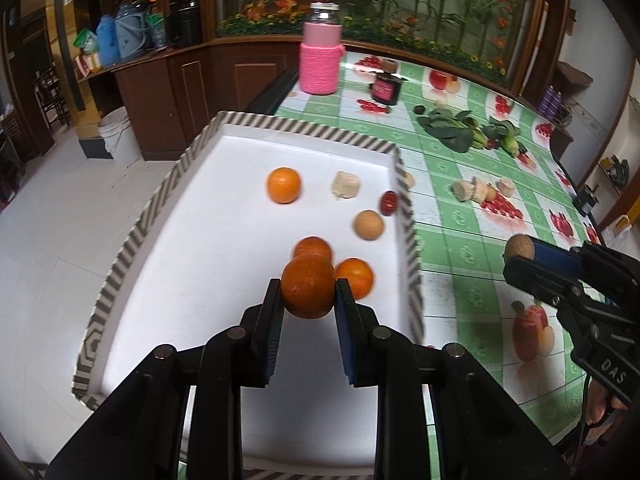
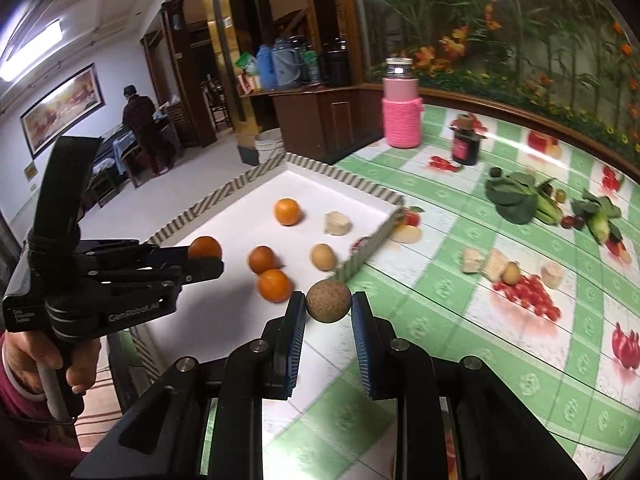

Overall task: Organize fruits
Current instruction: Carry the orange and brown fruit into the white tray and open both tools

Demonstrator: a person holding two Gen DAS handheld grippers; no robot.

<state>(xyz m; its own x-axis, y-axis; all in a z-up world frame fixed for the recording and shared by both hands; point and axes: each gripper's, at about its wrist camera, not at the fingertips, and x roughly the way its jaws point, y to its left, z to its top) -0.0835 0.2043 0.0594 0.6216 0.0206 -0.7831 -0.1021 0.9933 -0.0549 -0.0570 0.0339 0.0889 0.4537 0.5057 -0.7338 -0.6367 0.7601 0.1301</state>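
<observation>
My left gripper [image 1: 308, 288] is shut on an orange [image 1: 308, 292], held above the near part of the white striped-rim tray [image 1: 304, 128]. In the right wrist view this left gripper [image 2: 202, 258] shows at the left with the orange [image 2: 205, 247]. My right gripper [image 2: 329, 304] is shut on a brown speckled round fruit [image 2: 329, 301], above the tray's right rim [image 2: 360, 258]; it shows in the left wrist view as the right gripper [image 1: 520, 258] with the brown fruit [image 1: 518, 247]. Inside the tray lie three oranges [image 1: 284, 185], a tan round fruit [image 1: 368, 225], a pale chunk [image 1: 345, 185] and a dark red fruit [image 1: 388, 203].
On the green checked tablecloth [image 2: 460, 340] stand a pink knit-sleeved bottle [image 2: 401, 114] and a dark jar [image 2: 465, 145]. Leafy greens [image 2: 516, 196], more pale chunks [image 2: 484, 262] and a small tan fruit [image 2: 511, 273] lie on the right. A person [image 2: 141, 132] stands far off at the left.
</observation>
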